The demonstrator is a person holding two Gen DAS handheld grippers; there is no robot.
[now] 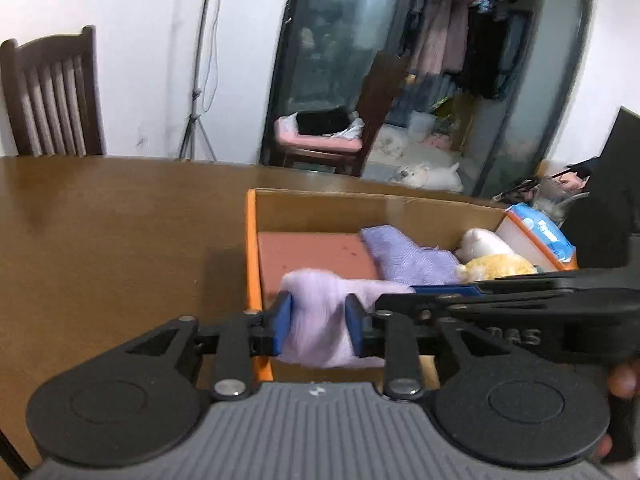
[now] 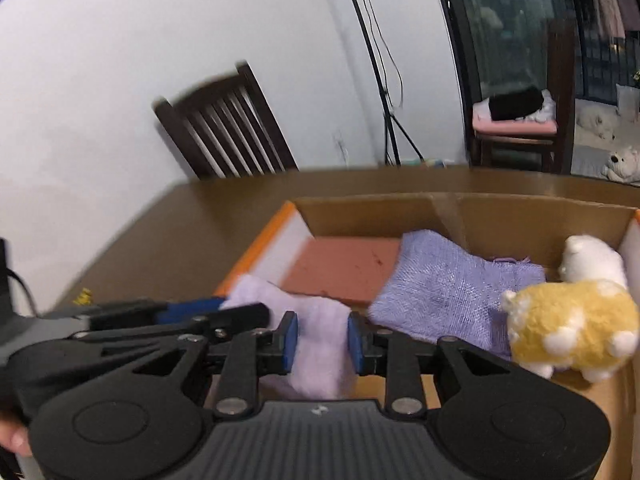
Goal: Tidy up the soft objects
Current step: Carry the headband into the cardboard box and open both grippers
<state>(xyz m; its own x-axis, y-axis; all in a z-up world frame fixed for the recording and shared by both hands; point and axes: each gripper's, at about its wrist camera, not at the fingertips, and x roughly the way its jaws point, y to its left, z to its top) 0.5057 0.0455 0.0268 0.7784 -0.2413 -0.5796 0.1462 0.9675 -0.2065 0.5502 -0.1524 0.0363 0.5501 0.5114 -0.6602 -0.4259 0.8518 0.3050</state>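
Note:
A pale lilac fluffy cloth [image 1: 316, 320] is pinched between the blue pads of my left gripper [image 1: 318, 322] over the near left corner of the cardboard box [image 1: 252, 248]. My right gripper [image 2: 322, 342] is shut on the same cloth [image 2: 320, 344], and it crosses the left wrist view from the right [image 1: 500, 300]. Inside the box lie a purple knitted cloth [image 2: 448, 288], a yellow and white plush animal [image 2: 572, 316] and a reddish flat pad [image 2: 344, 268].
The box stands on a brown wooden table [image 1: 120, 232]. A dark wooden chair [image 1: 52, 96] stands behind the table. A tissue pack [image 1: 536, 232] and clutter sit at the right. A tripod [image 1: 198, 96] and a doorway lie beyond.

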